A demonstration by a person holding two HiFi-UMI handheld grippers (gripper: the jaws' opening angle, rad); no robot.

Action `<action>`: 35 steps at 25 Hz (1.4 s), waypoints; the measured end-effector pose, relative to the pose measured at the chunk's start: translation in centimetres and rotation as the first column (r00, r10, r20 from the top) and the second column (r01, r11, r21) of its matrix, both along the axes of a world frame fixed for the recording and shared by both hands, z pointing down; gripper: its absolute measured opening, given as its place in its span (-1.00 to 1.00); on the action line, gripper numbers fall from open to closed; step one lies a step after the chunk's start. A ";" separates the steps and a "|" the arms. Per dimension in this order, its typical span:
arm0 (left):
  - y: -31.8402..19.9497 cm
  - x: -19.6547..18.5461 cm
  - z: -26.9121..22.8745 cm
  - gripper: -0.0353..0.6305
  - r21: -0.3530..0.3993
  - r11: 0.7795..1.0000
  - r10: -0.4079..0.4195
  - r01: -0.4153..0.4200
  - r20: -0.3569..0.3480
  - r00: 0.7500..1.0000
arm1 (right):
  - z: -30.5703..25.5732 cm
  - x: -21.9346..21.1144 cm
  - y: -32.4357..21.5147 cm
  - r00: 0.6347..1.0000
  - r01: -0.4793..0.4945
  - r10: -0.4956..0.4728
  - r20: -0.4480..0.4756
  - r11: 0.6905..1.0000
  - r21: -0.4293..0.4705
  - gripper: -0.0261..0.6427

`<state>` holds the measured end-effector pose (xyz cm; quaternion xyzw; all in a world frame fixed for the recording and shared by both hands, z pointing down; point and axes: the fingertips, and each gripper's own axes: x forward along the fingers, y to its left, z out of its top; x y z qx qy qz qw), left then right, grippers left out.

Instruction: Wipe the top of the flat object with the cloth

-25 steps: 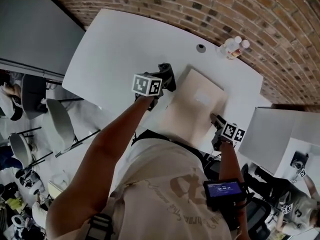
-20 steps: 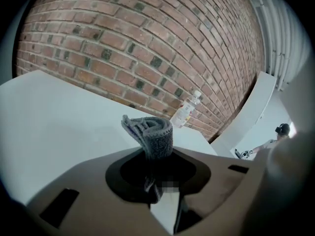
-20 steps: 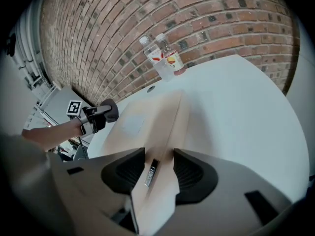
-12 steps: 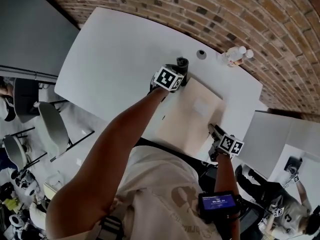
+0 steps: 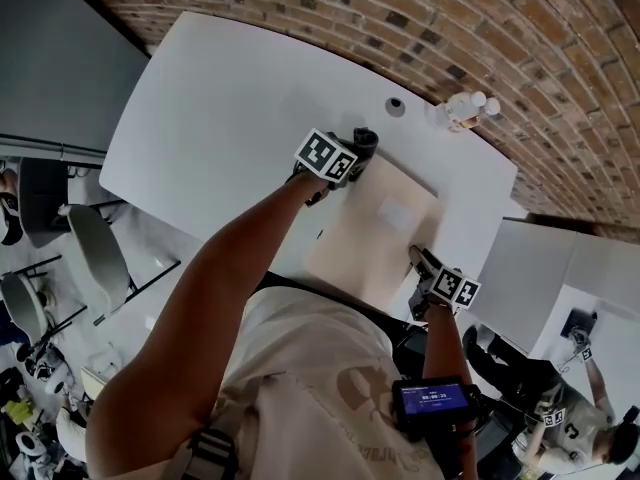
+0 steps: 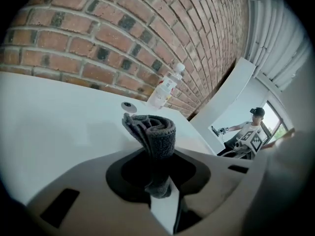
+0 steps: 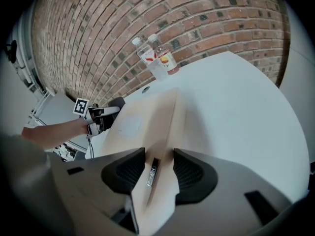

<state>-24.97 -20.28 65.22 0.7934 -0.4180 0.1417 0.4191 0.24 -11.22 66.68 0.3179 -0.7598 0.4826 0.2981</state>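
on the white table lies the flat object, a thin beige board, with its far end toward the brick wall. the left gripper has its jaws closed on the cloth, a dark grey piece rolled up and standing out in front of the pads. in the head view the cloth is at the far left corner of the flat object; whether it touches the board there is not clear. the right gripper is at the near edge of the board, and its jaws stand wide with that edge clamped between the two black pads. two clear bottles stand together near the wall, well apart from the board, and a small round hole is in the table between them and the cloth.
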 end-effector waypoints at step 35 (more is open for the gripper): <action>19.6 2.3 -0.4 -0.59 -0.030 0.991 0.131 -0.130 0.032 0.991 | 0.0 0.3 -0.1 0.998 -0.067 0.067 0.013 0.996 0.058 -0.34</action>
